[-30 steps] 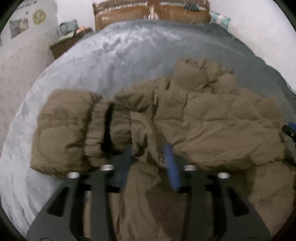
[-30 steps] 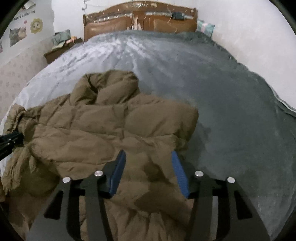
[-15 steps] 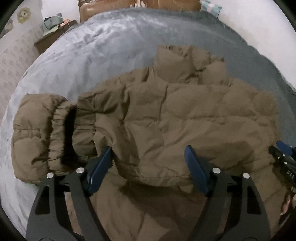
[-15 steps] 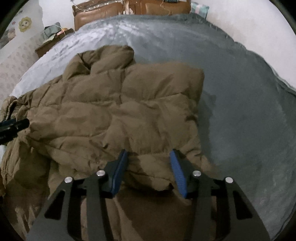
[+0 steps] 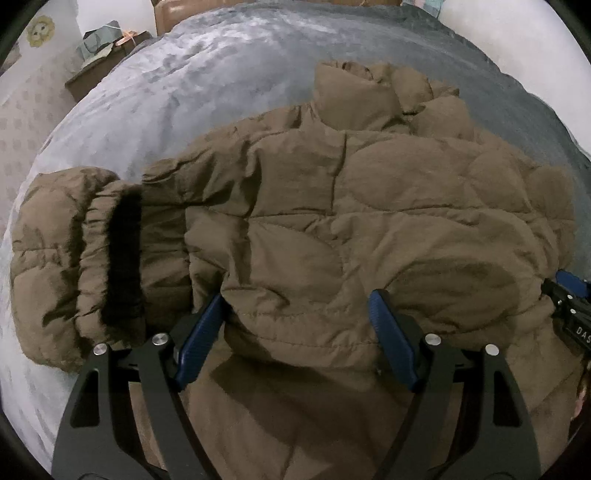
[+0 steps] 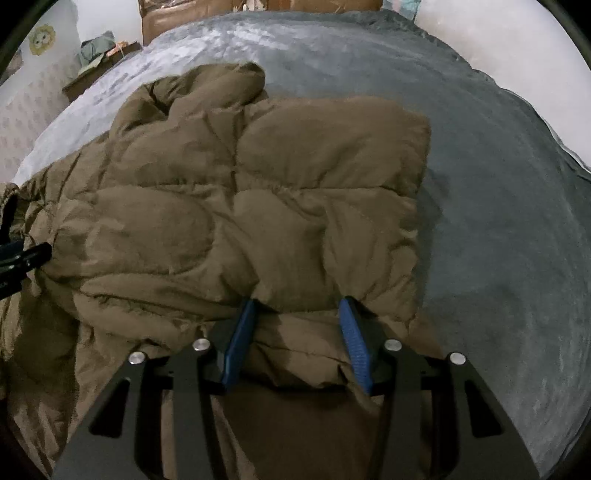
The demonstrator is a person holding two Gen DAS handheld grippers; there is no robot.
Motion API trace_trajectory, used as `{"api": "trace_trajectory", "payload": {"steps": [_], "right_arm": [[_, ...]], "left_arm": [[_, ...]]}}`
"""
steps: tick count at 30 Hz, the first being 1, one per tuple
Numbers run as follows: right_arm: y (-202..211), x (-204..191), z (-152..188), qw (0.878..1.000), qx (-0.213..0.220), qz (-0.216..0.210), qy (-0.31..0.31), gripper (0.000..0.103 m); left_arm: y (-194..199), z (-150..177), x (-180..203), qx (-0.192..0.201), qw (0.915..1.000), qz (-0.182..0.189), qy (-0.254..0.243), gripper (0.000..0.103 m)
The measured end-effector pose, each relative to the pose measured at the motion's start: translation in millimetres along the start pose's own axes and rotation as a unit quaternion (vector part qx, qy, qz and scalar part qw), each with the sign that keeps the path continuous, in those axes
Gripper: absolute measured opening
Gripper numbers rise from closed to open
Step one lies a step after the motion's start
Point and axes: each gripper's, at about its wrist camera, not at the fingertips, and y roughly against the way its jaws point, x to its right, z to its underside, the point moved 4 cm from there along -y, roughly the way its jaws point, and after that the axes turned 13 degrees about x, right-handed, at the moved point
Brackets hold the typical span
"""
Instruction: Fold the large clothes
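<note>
A brown quilted puffer jacket [image 5: 369,214] lies on the grey bed, folded over on itself, collar toward the headboard. Its sleeve with a gathered cuff [image 5: 92,258] sticks out at the left. My left gripper [image 5: 299,306] is open, its blue pads on either side of the folded edge, holding nothing. My right gripper [image 6: 297,306] is open too, its pads at the near right edge of the jacket [image 6: 258,192]. The right gripper's tip shows at the right edge of the left wrist view [image 5: 569,295]; the left gripper's tip shows in the right wrist view [image 6: 22,258].
The grey bedspread [image 6: 498,221] stretches to the right and toward the brown headboard [image 5: 166,11]. A nightstand with clutter [image 5: 103,55] stands at the far left by the wall. A white wall [image 6: 517,44] bounds the right side.
My left gripper let go of the jacket fabric and opened wide. The folded-over part now lies flat on the lower layer. Both grippers moved forward and lower over the jacket.
</note>
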Motion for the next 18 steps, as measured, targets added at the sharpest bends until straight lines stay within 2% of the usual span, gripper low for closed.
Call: {"api": "trace_trajectory", "payload": {"steps": [1, 4, 6, 16, 18], "right_arm": [[3.7, 0.9, -0.2, 1.0, 0.004, 0.001, -0.007, 0.052], [18.5, 3.8, 1.6, 0.999, 0.018, 0.0, -0.032, 0.067], [29.5, 2.7, 3.0, 0.999, 0.027, -0.005, -0.037, 0.073], [89.8, -24.1, 2.9, 0.999, 0.046, -0.008, -0.02, 0.074], [101.8, -30.2, 4.3, 0.999, 0.052, -0.006, -0.009, 0.077]], "left_arm": [[3.9, -0.2, -2.5, 0.003, 1.0, 0.0, 0.006, 0.082], [20.3, 1.0, -13.4, 0.015, 0.9996, -0.01, 0.021, 0.092], [33.9, 3.3, -19.4, 0.024, 0.9994, -0.007, 0.023, 0.092], [98.5, 29.3, -60.2, 0.047, 0.9982, -0.013, 0.035, 0.094], [112.2, 37.4, -70.4, 0.05, 0.9979, -0.015, 0.039, 0.095]]}}
